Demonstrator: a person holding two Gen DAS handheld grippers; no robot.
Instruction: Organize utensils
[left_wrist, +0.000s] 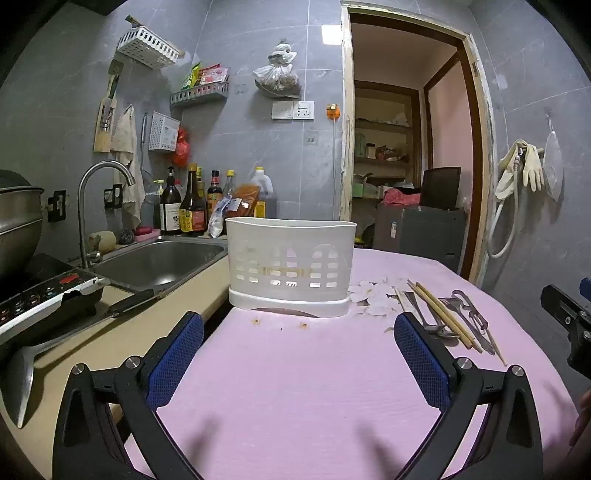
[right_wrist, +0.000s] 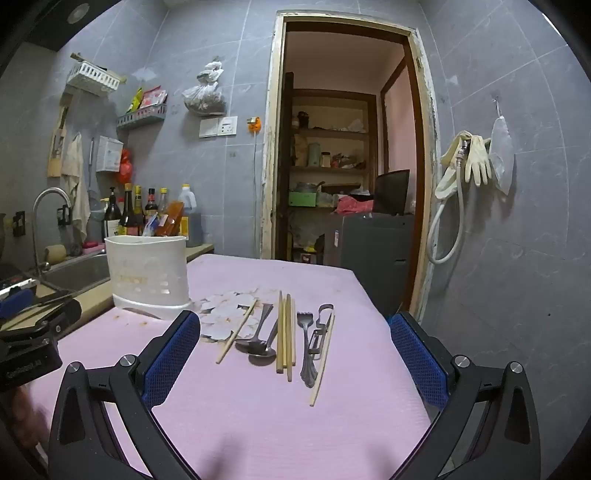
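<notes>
**K:** On the pink-covered counter (right_wrist: 295, 424), right of the white utensil basket (right_wrist: 147, 280), lay the lot: chopsticks (right_wrist: 284, 332), two spoons (right_wrist: 258, 343), a fork (right_wrist: 306, 350) and a peeler (right_wrist: 321, 325). Left hand-held gripper (left_wrist: 299, 354) and right hand-held gripper (right_wrist: 295, 354) both stood wide open, nothing between the fingers.

**M:** Handling?

**K:** Everything looked light and stiff. Chopsticks were thin and round, so likely to roll; I'd pinch mid-length. Steel spoons overlapped and probably slippery; the handle looked safer than the bowl. Basket seemed light plastic and could tip if bumped.
</notes>
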